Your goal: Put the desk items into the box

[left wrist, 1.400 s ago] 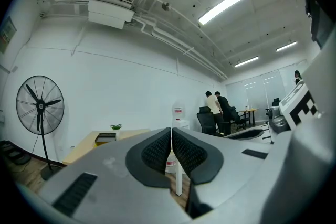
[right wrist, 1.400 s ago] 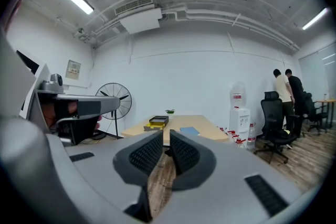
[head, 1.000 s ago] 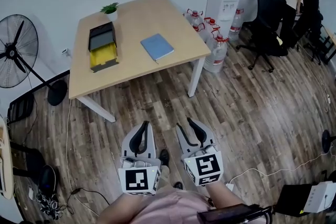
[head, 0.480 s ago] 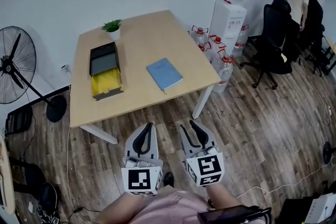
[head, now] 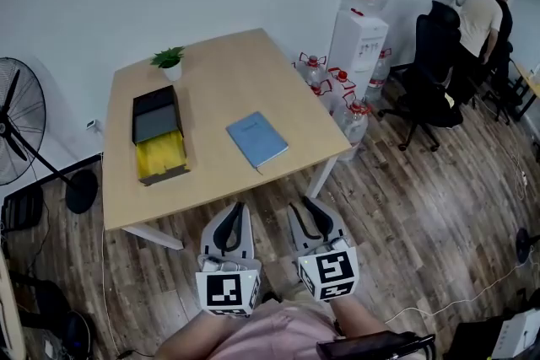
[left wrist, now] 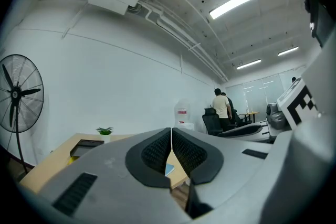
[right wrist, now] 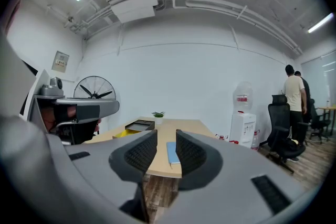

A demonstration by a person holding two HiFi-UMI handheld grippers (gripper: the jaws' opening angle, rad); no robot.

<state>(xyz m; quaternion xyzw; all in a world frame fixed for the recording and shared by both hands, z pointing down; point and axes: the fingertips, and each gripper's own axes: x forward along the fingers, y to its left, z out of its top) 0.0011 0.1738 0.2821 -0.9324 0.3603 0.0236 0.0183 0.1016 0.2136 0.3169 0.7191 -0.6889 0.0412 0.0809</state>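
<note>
A blue notebook (head: pixel 256 140) lies flat near the front of the wooden desk (head: pixel 219 80). To its left is a long box (head: pixel 156 135) with a black part at the back and a yellow part in front. Both grippers hover over the floor just short of the desk's front edge. My left gripper (head: pixel 234 211) is shut with its pads (left wrist: pixel 157 149) touching and nothing between them. My right gripper (head: pixel 309 207) is open by a narrow gap and empty. The notebook (right wrist: pixel 171 153) shows through that gap, and the box (right wrist: pixel 137 125) is beyond on the left.
A small potted plant (head: pixel 169 61) stands at the desk's back edge. A standing fan (head: pixel 17 122) is at the left. Right of the desk are a water dispenser (head: pixel 359 21), several water jugs (head: pixel 337 93), a black office chair (head: pixel 430 72) and two people (head: pixel 483 4).
The desk has come closer and shifted slightly left in the head view as the person walks toward it. Both grippers keep their pose, now almost at the desk's edge.
</note>
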